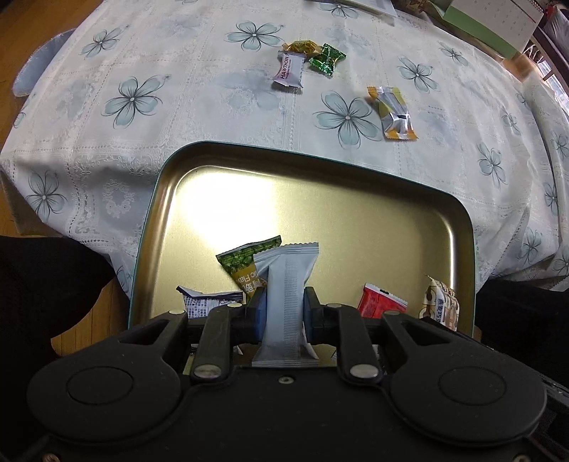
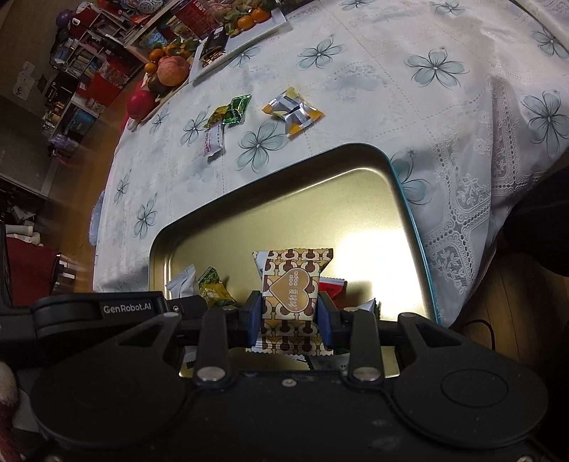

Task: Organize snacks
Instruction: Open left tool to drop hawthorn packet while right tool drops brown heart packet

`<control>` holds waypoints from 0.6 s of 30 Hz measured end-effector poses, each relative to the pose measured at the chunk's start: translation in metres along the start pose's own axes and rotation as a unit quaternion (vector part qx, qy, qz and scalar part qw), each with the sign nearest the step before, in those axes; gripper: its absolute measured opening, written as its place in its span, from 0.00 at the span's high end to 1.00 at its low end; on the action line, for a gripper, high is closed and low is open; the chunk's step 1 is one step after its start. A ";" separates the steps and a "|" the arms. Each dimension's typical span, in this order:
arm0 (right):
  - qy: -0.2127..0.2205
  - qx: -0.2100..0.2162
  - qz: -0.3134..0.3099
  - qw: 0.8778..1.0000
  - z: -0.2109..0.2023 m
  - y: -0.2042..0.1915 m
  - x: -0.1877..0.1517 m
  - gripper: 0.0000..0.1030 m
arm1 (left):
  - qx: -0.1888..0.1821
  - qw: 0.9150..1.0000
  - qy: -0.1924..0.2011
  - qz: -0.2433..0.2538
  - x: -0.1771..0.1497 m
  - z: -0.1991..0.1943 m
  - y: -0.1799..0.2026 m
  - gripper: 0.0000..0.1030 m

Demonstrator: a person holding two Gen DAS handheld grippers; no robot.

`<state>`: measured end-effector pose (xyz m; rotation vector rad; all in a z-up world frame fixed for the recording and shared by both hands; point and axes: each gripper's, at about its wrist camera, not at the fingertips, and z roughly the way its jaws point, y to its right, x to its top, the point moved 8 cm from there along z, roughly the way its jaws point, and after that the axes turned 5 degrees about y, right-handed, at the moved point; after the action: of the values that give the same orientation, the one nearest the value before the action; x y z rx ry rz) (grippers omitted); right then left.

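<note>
My left gripper (image 1: 284, 312) is shut on a pale grey snack packet (image 1: 286, 284), held upright over the gold tin tray (image 1: 320, 199). My right gripper (image 2: 290, 316) is shut on a brown-and-white patterned packet with a heart (image 2: 291, 295), also above the tray (image 2: 355, 199). Several snacks lie in the tray: a green-yellow packet (image 1: 245, 263), a blue-white one (image 1: 202, 302), a red one (image 1: 378, 302) and a brown patterned one (image 1: 441, 305). On the floral cloth beyond lie a Hawthorn packet (image 1: 290, 69), a green candy (image 1: 327, 58), a gold candy (image 1: 300, 47) and silver-yellow packets (image 1: 391, 110).
The floral tablecloth (image 1: 142, 124) drapes over the table edge at the near side. A plate of fruit (image 2: 167, 71) and white trays sit at the far end, with cluttered shelves (image 2: 78, 71) beyond. A green box (image 1: 476, 25) stands at the back right. Dark sleeves flank the tray.
</note>
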<state>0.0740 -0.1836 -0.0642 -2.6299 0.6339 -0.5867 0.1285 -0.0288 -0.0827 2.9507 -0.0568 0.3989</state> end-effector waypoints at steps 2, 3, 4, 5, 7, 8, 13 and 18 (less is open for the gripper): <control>-0.002 -0.003 0.003 1.000 0.002 0.003 0.004 0.67 | 0.003 1.000 0.002 0.003 0.004 0.001 0.002 0.74; -0.003 -0.005 0.005 1.000 0.002 0.004 0.004 0.67 | 0.004 1.000 0.003 0.004 0.006 0.001 0.002 0.74; -0.005 -0.006 0.007 1.000 0.003 0.005 0.006 0.67 | 0.004 1.000 0.005 0.005 0.008 0.001 0.003 0.74; -0.006 -0.006 0.008 1.000 0.004 0.006 0.007 0.67 | 0.003 1.000 0.007 0.005 0.010 0.001 0.004 0.74; -0.007 -0.008 0.010 1.000 0.005 0.007 0.007 0.67 | 0.002 1.000 0.009 0.004 0.013 0.001 0.004 0.74; -0.007 -0.009 0.011 1.000 0.005 0.008 0.008 0.67 | 0.002 1.000 0.009 0.004 0.013 0.000 0.004 0.74; -0.010 -0.014 0.011 1.000 0.009 0.008 0.008 0.67 | 0.003 1.000 0.003 0.005 0.010 0.002 0.002 0.73; -0.009 -0.018 0.007 1.000 0.010 0.007 0.008 0.67 | 0.004 1.000 -0.005 -0.002 0.004 0.004 -0.002 0.73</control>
<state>0.0831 -0.1908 -0.0735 -2.6591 0.6640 -0.5508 0.1338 -0.0272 -0.0857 2.9601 -0.0512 0.3854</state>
